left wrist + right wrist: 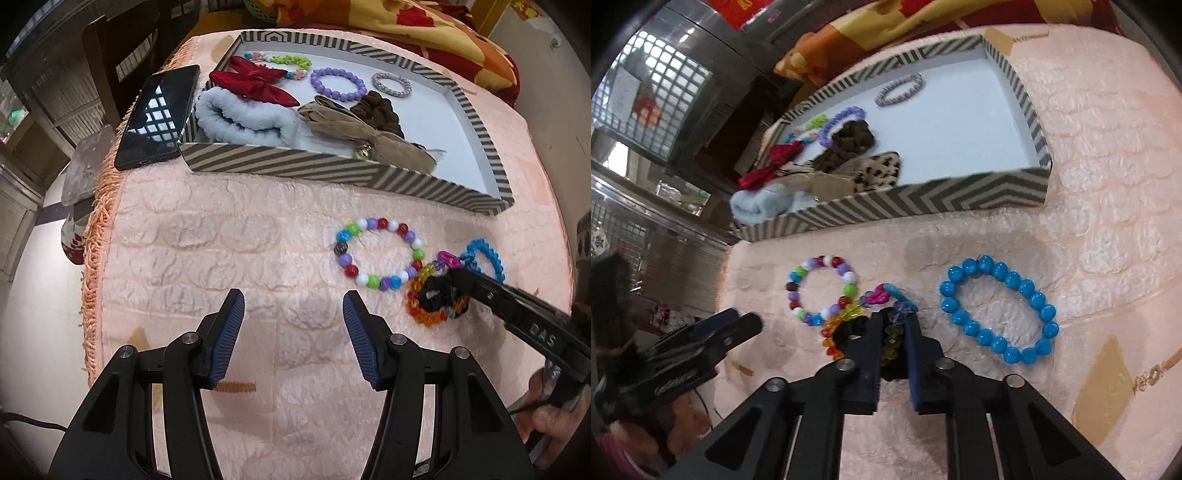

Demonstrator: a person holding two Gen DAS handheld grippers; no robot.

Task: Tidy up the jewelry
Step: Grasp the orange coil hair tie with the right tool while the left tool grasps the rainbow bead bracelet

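Right wrist view: your right gripper jaws pinch the floppy, light rainbow faceted-bead bracelet; left gripper gapes, holding nothing.

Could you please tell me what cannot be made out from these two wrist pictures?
- Right gripper: whether it truly pinches the faceted rainbow crystal bracelet or the black scrunchie; its fingers cover the contact in both views.
- Blue round-bead bracelet: partly hidden by that gripper in the left wrist view.
- Small gold object in the striped cardboard box: too small to identify.
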